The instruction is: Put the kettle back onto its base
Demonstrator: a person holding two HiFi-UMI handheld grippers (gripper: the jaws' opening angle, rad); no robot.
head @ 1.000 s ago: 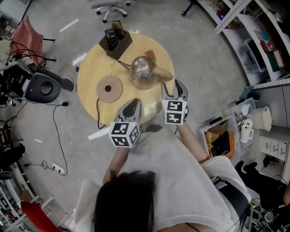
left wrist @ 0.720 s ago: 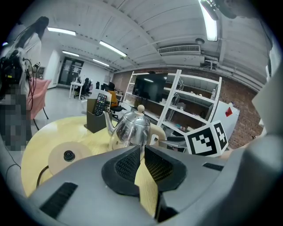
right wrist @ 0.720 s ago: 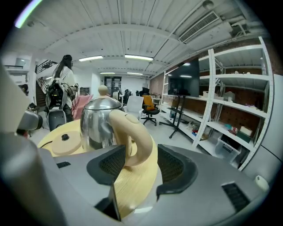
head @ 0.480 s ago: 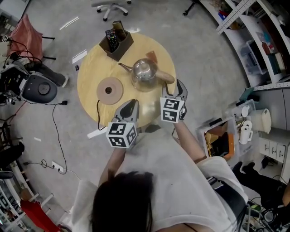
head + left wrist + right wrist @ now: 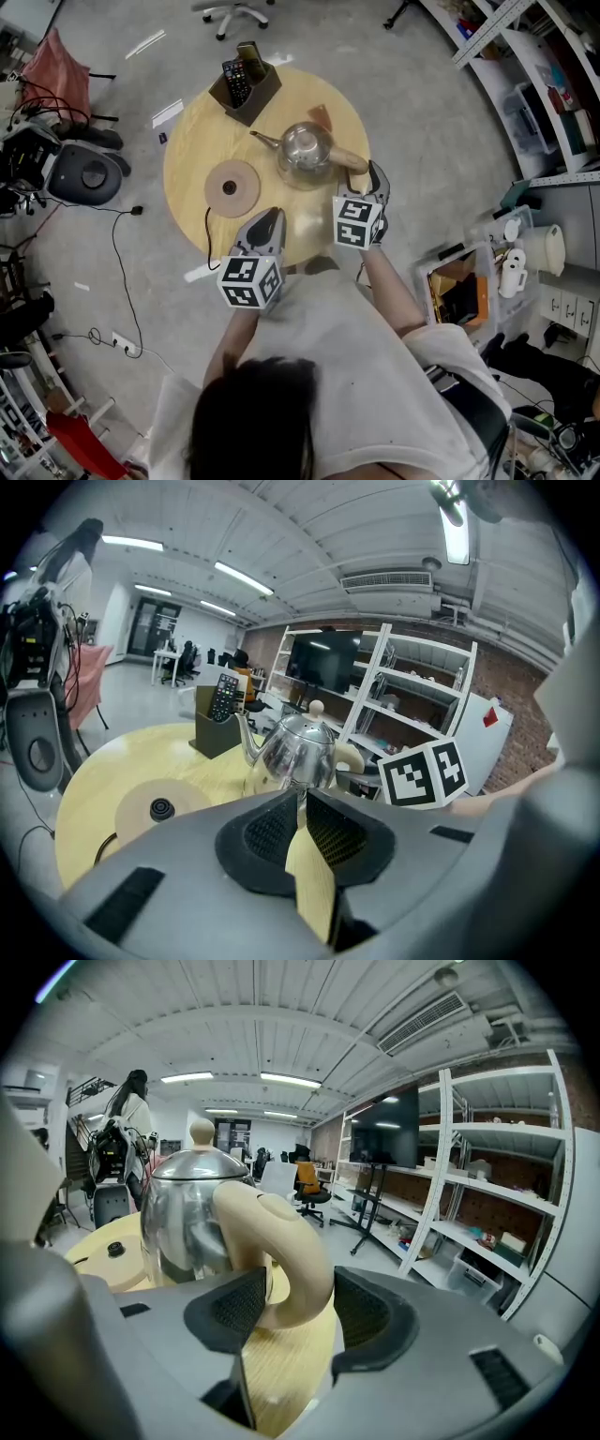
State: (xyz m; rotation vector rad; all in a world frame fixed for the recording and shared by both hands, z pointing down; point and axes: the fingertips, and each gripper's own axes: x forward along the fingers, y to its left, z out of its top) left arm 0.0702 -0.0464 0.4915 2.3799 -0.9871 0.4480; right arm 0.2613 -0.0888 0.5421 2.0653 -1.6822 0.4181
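Compared with a second ago, the right gripper (image 5: 367,180) sits higher in the head view and closer to the kettle (image 5: 305,148). Its tips are now level with the cream handle (image 5: 350,161) rather than short of it. In the right gripper view its jaws are spread, with the handle (image 5: 281,1251) standing between the two pads. The left pad may already brush the handle, though the wide-angle view does not settle that. As I judge it, the approach is over and the grasp is next, since no lift has begun.

The kettle stands upright right of centre on the round table (image 5: 192,141), off the base (image 5: 232,187). The base lies just left of it, with a strip of bare wood between them. The left gripper (image 5: 265,222) holds much the same place at the table's lower rim, below the base. In the left gripper view (image 5: 302,802) its jaws are pressed together on nothing.

The room for the move looks fair. The path runs leftward over bare tabletop, and the base has free wood all round it. The spout points to the upper left, toward the dark holder of remotes (image 5: 242,89) at the upper rim, so a swing that way would be the risk. The handle end lies near the right rim, and the left gripper sits close under the base.
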